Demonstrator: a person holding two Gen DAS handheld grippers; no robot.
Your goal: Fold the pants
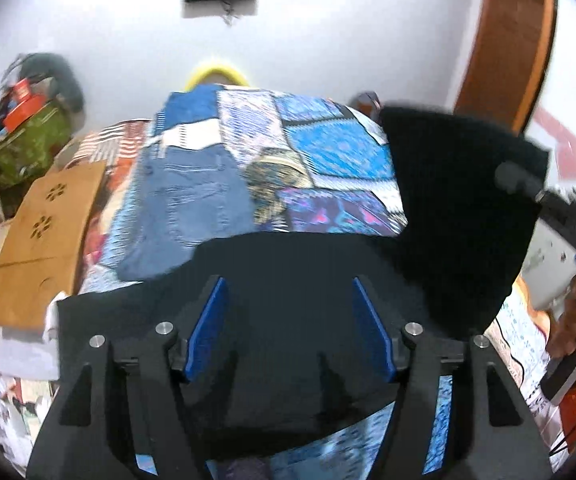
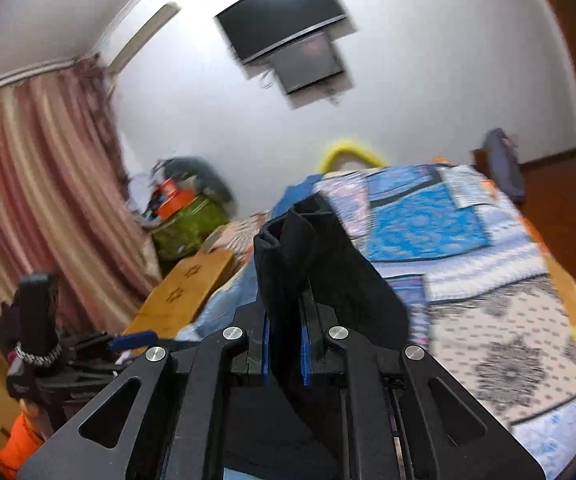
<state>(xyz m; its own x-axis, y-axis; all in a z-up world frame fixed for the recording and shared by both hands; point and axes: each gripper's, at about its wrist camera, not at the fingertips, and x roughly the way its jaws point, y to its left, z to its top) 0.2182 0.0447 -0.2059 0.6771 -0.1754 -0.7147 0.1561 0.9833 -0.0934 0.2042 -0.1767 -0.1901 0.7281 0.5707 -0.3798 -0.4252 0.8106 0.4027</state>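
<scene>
Black pants (image 1: pixel 448 200) hang in the air over the bed, one part lifted high on the right and the rest spread below my left gripper (image 1: pixel 288 284). That gripper is open: its blue pads (image 1: pixel 207 320) stand wide apart, and the black cloth lies behind them without being pinched. In the right wrist view my right gripper (image 2: pixel 285 320) is shut on a bunched fold of the black pants (image 2: pixel 328 256), which rises out from between its pads. A blue pad (image 2: pixel 133 339) of the left gripper shows at the lower left there.
A patchwork quilt (image 1: pixel 328 148) covers the bed, with folded blue jeans (image 1: pixel 191 200) on its left half. A wooden board (image 1: pixel 47 220) lies at the bed's left edge beside a green bag (image 1: pixel 27 148). Striped curtains (image 2: pixel 27 200) hang left; a TV (image 2: pixel 283 12) is on the wall.
</scene>
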